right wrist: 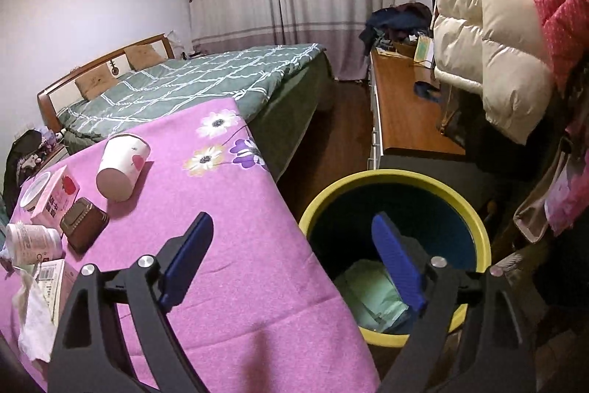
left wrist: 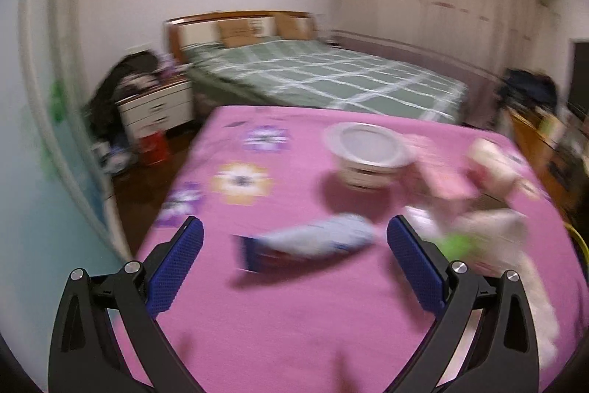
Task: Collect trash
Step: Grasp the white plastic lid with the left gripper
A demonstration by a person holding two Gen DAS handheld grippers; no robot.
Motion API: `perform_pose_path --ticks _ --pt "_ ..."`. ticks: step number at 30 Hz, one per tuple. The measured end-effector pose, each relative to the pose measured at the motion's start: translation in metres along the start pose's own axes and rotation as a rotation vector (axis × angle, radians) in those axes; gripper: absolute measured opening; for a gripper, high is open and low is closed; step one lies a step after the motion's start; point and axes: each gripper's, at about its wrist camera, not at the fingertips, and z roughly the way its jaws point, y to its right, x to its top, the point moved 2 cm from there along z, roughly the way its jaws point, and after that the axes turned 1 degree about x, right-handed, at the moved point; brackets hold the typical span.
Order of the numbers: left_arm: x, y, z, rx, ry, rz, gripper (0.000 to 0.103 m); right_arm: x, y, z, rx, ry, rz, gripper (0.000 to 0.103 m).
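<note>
Pink cloth (right wrist: 235, 267) covers the table, and it serves as the landmark for everything else. Just off its right-hand edge, on the floor, stands a yellow-rimmed bin (right wrist: 475, 220) with a pale green packet (right wrist: 368, 293) already lying at its bottom. The right gripper (right wrist: 291, 256) hangs over that edge, one blue pad above the cloth and the other above the bin's mouth, its jaws spread wide with nothing between them. I judge that a drop-off has just finished on this side.

The left gripper (left wrist: 294, 256) hovers over the near part of the cloth, likewise spread and empty, with a blue-and-white wrapper (left wrist: 313, 244) lying flat on the cloth in line with the gap between its pads (the view is smeared, so I cannot tell how close the pads are to it). That wrapper looks like the piece now in hand.

More trash waits on the cloth: a foil-lidded tub (left wrist: 368, 150) toward the far side, a tipped paper cup (right wrist: 121, 168), a pink carton (right wrist: 55, 197), a white jar (right wrist: 31, 242) and a crumpled tissue (right wrist: 35, 315) near the near-left corner. A small brown box (right wrist: 83, 223) sits among them; whether it is trash I cannot tell.

Next, the left pads need to sink astride the wrapper and pinch across its narrow width, since so flat and slack a thing will likely slip or fold.
</note>
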Motion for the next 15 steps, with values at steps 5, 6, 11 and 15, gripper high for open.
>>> perform_pose_path --ticks 5,6,11,15 --pt "-0.005 0.065 -0.018 -0.128 -0.001 0.136 0.098 -0.001 -0.006 0.000 0.001 0.003 -0.030 0.084" --pt "-0.005 0.078 -0.021 -0.161 0.000 0.160 0.098 -0.001 -0.006 -0.001 0.004 0.004 -0.027 0.084" --pt "-0.002 0.110 -0.013 -0.196 -0.033 0.179 0.084 -0.001 0.000 0.002 0.016 -0.009 -0.004 0.084" --pt "-0.005 0.118 0.005 -0.233 -0.091 0.177 0.070 -0.001 0.000 0.002 0.025 -0.009 -0.005 0.084"
